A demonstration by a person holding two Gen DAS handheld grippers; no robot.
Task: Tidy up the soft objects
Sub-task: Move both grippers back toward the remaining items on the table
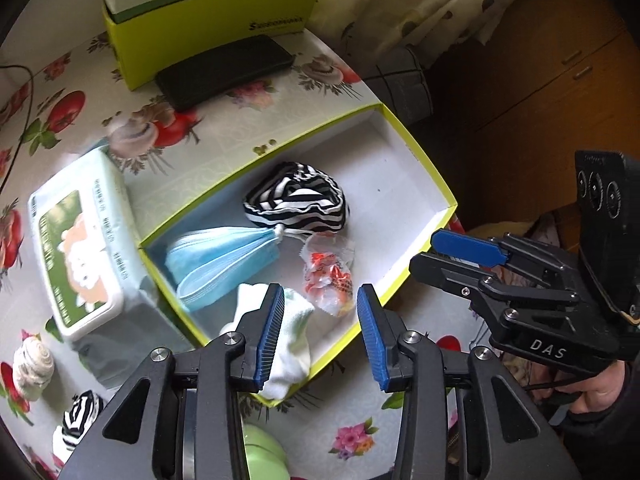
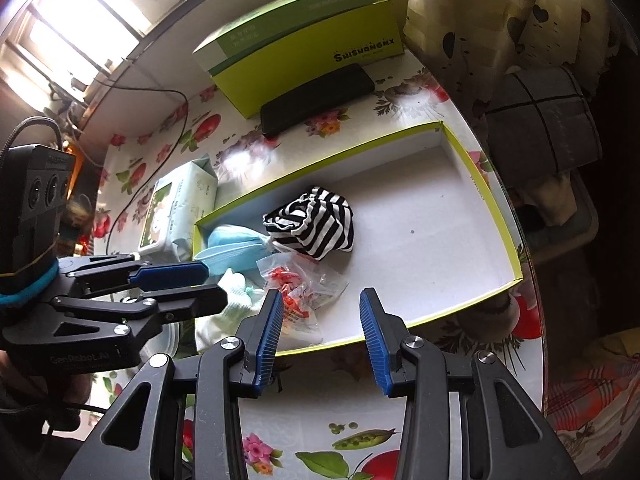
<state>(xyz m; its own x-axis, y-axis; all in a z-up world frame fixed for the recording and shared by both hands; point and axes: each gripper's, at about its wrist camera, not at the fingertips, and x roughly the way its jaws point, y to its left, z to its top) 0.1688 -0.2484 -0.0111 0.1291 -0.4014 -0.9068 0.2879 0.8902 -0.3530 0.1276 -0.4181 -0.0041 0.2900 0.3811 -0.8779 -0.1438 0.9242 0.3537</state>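
Observation:
A shallow white tray with a lime rim [image 1: 416,152] [image 2: 472,184] lies on the flowered table. In it lie a black-and-white striped cloth [image 1: 298,200] [image 2: 316,224], a blue face mask [image 1: 220,258] [image 2: 232,248], a clear packet with orange print [image 1: 330,276] [image 2: 304,288] and a white sock [image 1: 294,336] [image 2: 236,300]. My left gripper [image 1: 320,332] [image 2: 176,280] is open and empty above the tray's near edge, its left finger over the sock. My right gripper [image 2: 320,332] [image 1: 460,256] is open and empty over the tray's near rim.
A wet-wipes pack [image 1: 80,256] [image 2: 176,208] lies left of the tray. A lime box [image 1: 208,20] [image 2: 304,52] and a black case [image 1: 224,70] [image 2: 316,100] stand behind. A rolled white sock [image 1: 32,364], a striped cloth roll [image 1: 78,416] and a green object [image 1: 264,456] lie near left.

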